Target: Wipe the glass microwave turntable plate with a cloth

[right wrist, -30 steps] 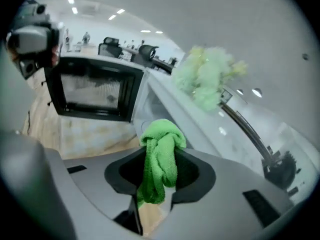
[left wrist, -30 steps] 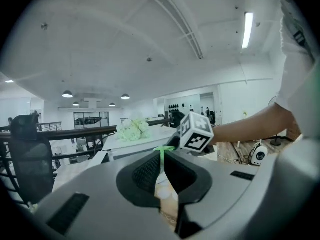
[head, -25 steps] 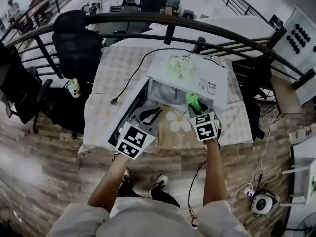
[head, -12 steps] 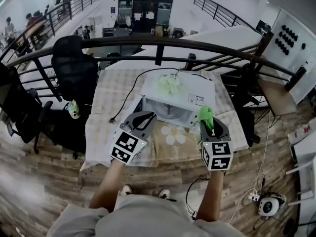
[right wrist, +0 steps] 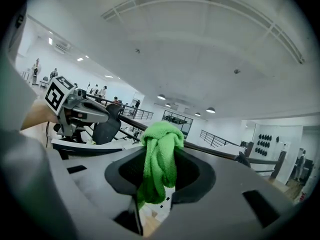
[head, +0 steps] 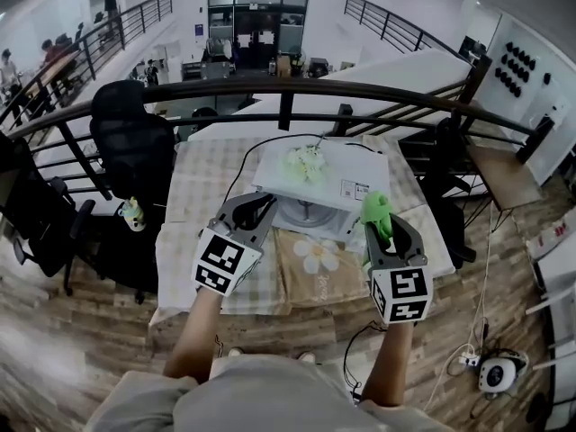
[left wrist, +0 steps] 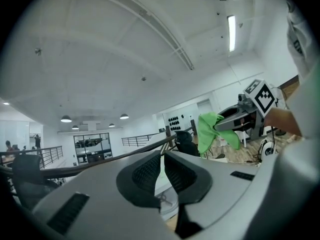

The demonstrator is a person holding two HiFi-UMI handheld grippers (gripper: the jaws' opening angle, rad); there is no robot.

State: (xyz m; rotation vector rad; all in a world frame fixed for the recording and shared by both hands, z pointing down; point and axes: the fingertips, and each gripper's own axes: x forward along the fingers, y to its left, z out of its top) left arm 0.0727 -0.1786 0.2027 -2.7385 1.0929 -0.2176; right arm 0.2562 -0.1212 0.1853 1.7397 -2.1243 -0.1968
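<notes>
The white microwave point(head: 346, 176) stands on the table with its cavity facing me, and the round glass plate point(head: 304, 211) shows dimly inside. My right gripper point(head: 379, 218) is held up in front of the cavity's right side, shut on a bunched green cloth point(head: 374, 207). In the right gripper view the cloth point(right wrist: 160, 156) hangs out between the pads of that gripper point(right wrist: 161, 171). My left gripper point(head: 263, 203) hovers before the cavity's left side. Its pads meet with nothing between them in the left gripper view point(left wrist: 162, 170).
A checked tablecloth point(head: 193, 183) covers the table, with a daisy placemat point(head: 319, 257) in front of the microwave. Pale flowers point(head: 304, 161) lie on its top and a black cable point(head: 245, 156) trails left. A black chair point(head: 135, 133) and a curved railing point(head: 270, 88) stand beyond.
Both grippers have risen and drawn back from the microwave. The right one has carried the green cloth out from the cavity mouth.
</notes>
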